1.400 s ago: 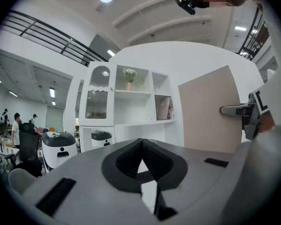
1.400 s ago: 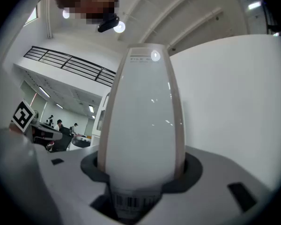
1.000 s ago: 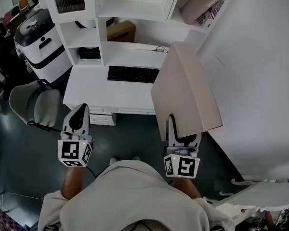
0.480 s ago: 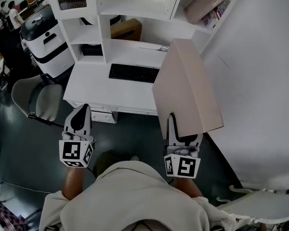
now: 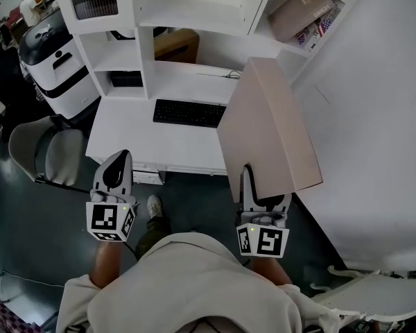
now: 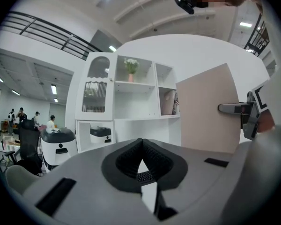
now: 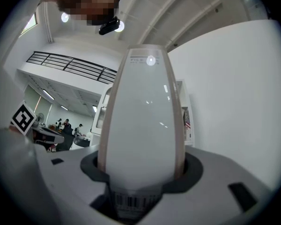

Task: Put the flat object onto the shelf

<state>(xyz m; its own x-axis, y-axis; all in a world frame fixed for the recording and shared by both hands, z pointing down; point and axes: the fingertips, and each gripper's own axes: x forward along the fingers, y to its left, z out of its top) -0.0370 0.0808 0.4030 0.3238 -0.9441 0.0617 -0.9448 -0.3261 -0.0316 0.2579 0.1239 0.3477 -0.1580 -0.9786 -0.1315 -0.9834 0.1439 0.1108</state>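
The flat object (image 5: 270, 127) is a large beige file box with a white spine and a barcode label. It stands on edge in my right gripper (image 5: 263, 194), which is shut on its lower end. In the right gripper view the flat object's spine (image 7: 143, 121) fills the middle between the right gripper (image 7: 143, 175) jaws. My left gripper (image 5: 116, 166) hangs at the left, shut and empty; its pads meet in the left gripper view (image 6: 141, 146). The white shelf unit (image 5: 194, 12) stands ahead above the desk (image 5: 125, 137). The flat object (image 6: 206, 109) also shows at the right beside the shelf unit (image 6: 136, 86).
A black keyboard (image 5: 189, 113) lies on the desk. A brown box (image 5: 175, 45) sits in a lower shelf bay and a beige box (image 5: 301, 9) in the upper right bay. A grey chair (image 5: 45, 155) and a white machine (image 5: 52, 54) stand left. A white wall (image 5: 374, 116) runs along the right.
The desk and shelf have shifted a little in the head view, and a shoe now shows below the desk. Both grippers keep their places and the right one keeps its hold.
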